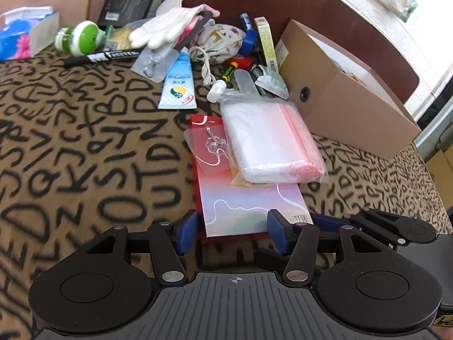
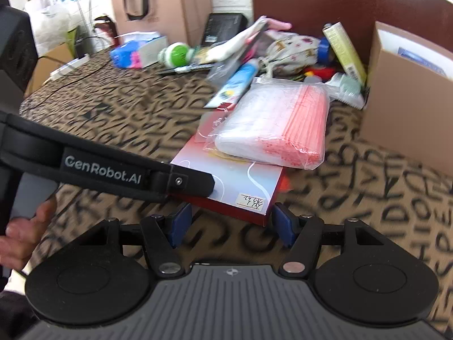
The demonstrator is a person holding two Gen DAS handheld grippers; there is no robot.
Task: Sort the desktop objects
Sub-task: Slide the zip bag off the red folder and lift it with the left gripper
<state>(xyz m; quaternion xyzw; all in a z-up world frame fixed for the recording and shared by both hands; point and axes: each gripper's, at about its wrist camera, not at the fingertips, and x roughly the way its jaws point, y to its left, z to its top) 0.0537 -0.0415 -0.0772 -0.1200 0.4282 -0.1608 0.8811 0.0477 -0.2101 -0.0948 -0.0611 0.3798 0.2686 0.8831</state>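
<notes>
A flat red box [image 1: 240, 198] lay at the centre of the frame on the letter-patterned surface [image 1: 85, 141], a packet of clear bags [image 1: 269, 141] on top of it. The left gripper [image 1: 232, 232] and the right gripper [image 2: 230, 223] both stood open at the box's near edge (blue pads either side, not pressing). A cardboard box [image 1: 339, 102] sat at upper right.
</notes>
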